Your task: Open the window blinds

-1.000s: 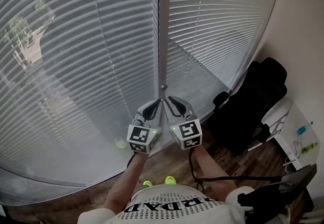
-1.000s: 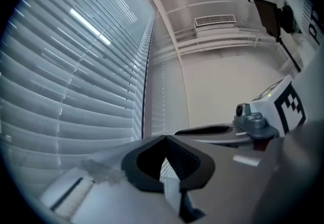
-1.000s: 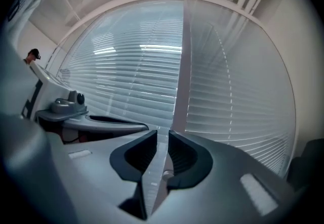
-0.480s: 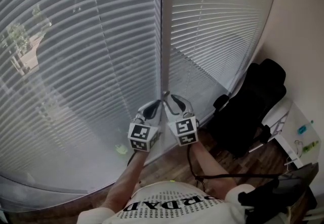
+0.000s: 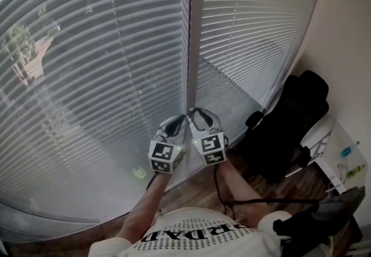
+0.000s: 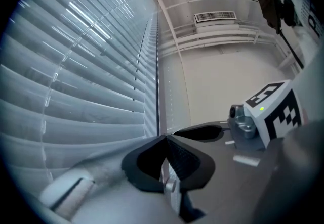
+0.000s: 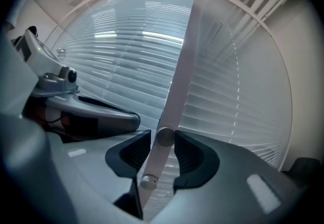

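Note:
Closed white slat blinds (image 5: 98, 64) fill the window ahead of me. A pale tilt wand (image 5: 191, 47) hangs between the two blind panels. In the right gripper view the wand's capped lower end (image 7: 165, 136) stands between my right gripper's (image 7: 161, 143) dark pads. The jaws have just been opening and do not press on it. My left gripper (image 6: 165, 138) is close beside it on the left, level, with its tips shut together and nothing seen between them. In the head view both grippers, left (image 5: 175, 125) and right (image 5: 196, 116), sit side by side at the wand's foot.
A black chair (image 5: 290, 122) stands by the right wall (image 5: 348, 29), with a white desk (image 5: 342, 157) holding small items beyond it. A dark cable (image 5: 261, 202) runs across the wooden floor (image 5: 191, 192). A small green thing (image 5: 138, 172) lies by the window's foot.
Both grippers have drifted a little down and right in the head view. The wand's end, earlier just above the fingers, now reaches the right gripper's fingertips.

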The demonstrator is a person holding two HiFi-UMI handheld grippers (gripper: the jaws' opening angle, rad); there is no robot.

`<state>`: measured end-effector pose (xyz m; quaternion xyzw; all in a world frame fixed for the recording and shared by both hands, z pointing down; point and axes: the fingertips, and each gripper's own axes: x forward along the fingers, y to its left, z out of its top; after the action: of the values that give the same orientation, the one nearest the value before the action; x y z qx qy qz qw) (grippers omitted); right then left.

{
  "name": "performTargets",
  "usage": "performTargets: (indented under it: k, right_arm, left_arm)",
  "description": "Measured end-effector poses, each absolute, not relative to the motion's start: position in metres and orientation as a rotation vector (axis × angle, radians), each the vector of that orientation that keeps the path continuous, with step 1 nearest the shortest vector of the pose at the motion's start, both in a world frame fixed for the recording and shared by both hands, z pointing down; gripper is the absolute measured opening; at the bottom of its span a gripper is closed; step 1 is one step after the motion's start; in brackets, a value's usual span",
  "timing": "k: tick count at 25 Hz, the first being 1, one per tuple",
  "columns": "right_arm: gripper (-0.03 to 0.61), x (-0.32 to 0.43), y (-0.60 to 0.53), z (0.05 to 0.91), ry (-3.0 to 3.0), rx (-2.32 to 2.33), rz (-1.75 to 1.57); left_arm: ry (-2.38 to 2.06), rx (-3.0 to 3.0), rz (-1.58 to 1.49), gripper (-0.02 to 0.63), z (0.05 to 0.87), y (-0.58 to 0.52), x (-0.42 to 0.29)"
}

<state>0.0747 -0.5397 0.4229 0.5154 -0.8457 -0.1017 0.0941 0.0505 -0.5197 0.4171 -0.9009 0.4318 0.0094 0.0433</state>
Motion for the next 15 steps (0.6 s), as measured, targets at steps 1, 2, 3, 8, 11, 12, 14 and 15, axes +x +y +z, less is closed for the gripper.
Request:
performTargets:
  k: [1,2,3,8,11,12,14,15]
  right_arm:
    - [0.155,0.074,-0.540,0.423,-2.506,1.526,-0.312]
    - [0.155,0.074,-0.540,0.423,-2.502,1.521,-0.326]
    - [0.155,0.074,-0.540,0.424,-2.492,1.514,-0.346]
    - [0.159,0.077,-0.540,0.423,-2.441,1.517,-0.423]
    - [0.172,0.079,-0.543,0.423,-2.440,1.529,-0.415]
    - [0.172,0.079,-0.545,0.424,-2.439,1.532,-0.408]
    - [0.170,0.079,-0.549,0.425,-2.439,1.536,-0.399]
    - [0.170,0.078,-0.550,0.425,-2.441,1.535,-0.395]
  left_arm:
    - [1.324,-2.743,0.034,-0.008,0.416,-0.520,0.050]
    - [1.326,-2.734,0.039,-0.008,0.415,-0.521,0.049]
    - [1.328,-2.730,0.042,-0.008,0.415,-0.521,0.049]
    - [1.328,-2.738,0.050,-0.008,0.417,-0.521,0.049]
    - [1.326,-2.740,0.049,-0.008,0.418,-0.521,0.048]
    - [1.326,-2.741,0.049,-0.008,0.418,-0.521,0.048]
    - [1.323,-2.742,0.049,-0.008,0.419,-0.520,0.049]
    - [1.322,-2.742,0.050,-0.008,0.419,-0.520,0.049]
